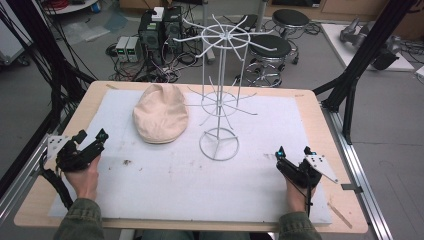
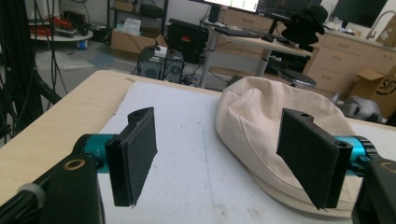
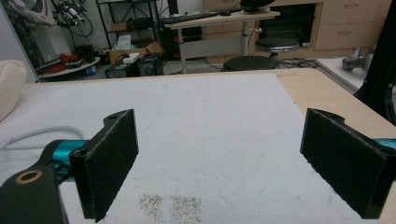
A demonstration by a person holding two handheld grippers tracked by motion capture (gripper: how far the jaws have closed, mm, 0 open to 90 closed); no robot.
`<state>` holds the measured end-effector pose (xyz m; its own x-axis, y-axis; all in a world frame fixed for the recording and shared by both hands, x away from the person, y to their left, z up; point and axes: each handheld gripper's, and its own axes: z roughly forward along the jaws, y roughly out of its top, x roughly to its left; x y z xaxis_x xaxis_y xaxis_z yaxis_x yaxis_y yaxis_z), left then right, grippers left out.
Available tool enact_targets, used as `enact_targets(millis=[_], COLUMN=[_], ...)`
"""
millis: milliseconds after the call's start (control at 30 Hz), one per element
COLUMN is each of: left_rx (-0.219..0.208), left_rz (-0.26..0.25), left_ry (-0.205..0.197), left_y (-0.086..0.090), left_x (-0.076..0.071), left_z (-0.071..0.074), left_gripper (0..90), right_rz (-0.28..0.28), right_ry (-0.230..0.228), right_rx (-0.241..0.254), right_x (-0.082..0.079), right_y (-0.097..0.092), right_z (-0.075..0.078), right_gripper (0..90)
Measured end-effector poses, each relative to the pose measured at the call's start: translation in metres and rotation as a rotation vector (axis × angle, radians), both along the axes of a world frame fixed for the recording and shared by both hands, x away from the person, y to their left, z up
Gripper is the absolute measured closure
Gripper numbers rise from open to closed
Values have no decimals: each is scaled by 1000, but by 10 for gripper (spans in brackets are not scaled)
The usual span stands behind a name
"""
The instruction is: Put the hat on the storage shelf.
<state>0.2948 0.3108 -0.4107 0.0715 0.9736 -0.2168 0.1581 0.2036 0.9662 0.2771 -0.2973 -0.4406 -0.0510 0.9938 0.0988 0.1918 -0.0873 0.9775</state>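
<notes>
Two grippers, left [image 1: 91, 136] and right [image 1: 293, 150], both gape with nothing between jaws; beige cap [image 1: 160, 113] lies flat just left of wire rack [image 1: 220, 95], untouched, so lifting and hanging remain, by my judgement.

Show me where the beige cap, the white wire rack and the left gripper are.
beige cap [image 1: 160, 112]: high view, on the middle of its crown.
white wire rack [image 1: 219, 144]: high view, on its round base ring.
left gripper [image 1: 91, 136]: high view, midway between its open jaw tips.
</notes>
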Motion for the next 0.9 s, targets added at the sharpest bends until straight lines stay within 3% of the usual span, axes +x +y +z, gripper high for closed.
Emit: enact_targets(millis=[367, 633, 900], left_rx=[43, 74, 58], left_rz=[-85, -80, -122], left_ry=[3, -14, -14], left_y=[-18, -32, -41], left_x=[20, 32, 43], left_z=[26, 41, 49], left_gripper=[258, 245, 260], right_rz=[2, 3, 5], right_ry=[-2, -5, -4], right_rx=[11, 18, 22], right_x=[1, 1, 0], right_y=[1, 0, 0], right_z=[1, 1, 1], right_gripper=[102, 102, 102])
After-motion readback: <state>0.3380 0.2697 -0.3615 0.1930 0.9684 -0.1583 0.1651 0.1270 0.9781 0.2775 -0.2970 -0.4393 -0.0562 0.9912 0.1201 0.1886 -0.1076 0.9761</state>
